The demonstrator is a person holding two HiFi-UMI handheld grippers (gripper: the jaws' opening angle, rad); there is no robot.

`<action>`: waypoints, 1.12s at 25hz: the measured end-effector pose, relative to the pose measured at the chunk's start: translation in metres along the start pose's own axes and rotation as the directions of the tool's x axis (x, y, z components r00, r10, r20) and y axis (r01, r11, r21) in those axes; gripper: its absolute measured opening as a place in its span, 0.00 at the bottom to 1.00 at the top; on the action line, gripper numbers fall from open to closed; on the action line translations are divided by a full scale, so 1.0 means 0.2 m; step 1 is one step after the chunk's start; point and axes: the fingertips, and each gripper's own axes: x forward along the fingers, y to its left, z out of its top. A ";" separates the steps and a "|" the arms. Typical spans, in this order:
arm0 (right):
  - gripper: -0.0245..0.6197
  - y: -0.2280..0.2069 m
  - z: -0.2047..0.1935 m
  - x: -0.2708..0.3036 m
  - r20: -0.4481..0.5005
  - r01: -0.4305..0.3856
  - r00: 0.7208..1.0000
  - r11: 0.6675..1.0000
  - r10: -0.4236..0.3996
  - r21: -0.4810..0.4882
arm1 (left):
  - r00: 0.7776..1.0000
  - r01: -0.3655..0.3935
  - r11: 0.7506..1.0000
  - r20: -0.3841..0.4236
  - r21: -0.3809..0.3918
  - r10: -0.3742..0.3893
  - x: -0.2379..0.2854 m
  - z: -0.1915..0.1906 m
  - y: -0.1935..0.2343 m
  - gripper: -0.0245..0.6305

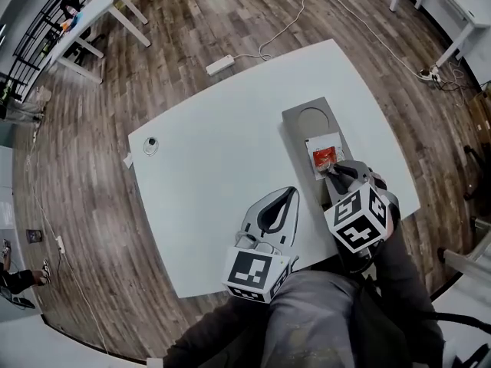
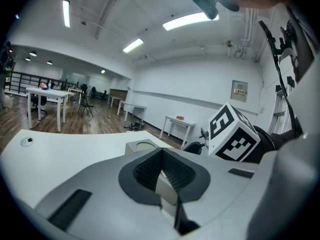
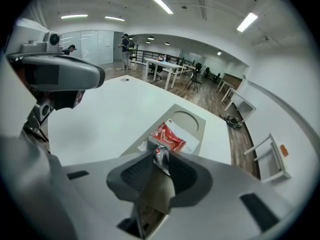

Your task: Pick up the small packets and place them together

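Right claw over the tray, a small packet in its tips

My right claw [image 1: 334, 172] is clenched on a small packet [image 3: 161, 159], which stands edge-up between the tips with its long axis running back along the jaws. The pile it belongs with, topped by a red packet [image 3: 169, 136], lies just ahead of and below those tips in the near compartment of the grey tray [image 1: 295, 117], which stretches straight away from the claw. A short drop forward should do it, I judge. The tray walls flank the pile closely on both sides. My left claw [image 1: 285, 194] sits to the left, clenched on nothing and farther from the pile, with bare table [image 1: 215, 152] beyond it.
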 end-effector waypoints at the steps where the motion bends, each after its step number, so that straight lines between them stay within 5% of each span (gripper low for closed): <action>1: 0.17 0.00 0.00 0.00 0.003 -0.003 1.000 1.000 0.003 0.008 | 1.000 0.000 1.000 -0.001 -0.002 0.000 0.00 0.00 0.00 0.04; 15: 0.25 -0.06 -0.03 -0.20 0.097 0.105 0.989 0.990 -0.113 0.093 | 0.998 0.058 0.997 0.025 0.047 -0.059 -0.05 0.03 -0.12 0.04; 22: 0.25 -0.07 -0.28 -0.35 0.055 0.176 0.980 0.967 -0.189 0.184 | 0.988 0.153 0.985 0.000 0.076 -0.153 -0.06 -0.02 -0.32 0.04; 28: 0.25 0.09 -0.49 -0.31 0.000 0.127 0.991 0.967 -0.131 0.222 | 0.973 0.228 0.970 -0.051 0.083 -0.224 -0.02 -0.12 -0.45 0.04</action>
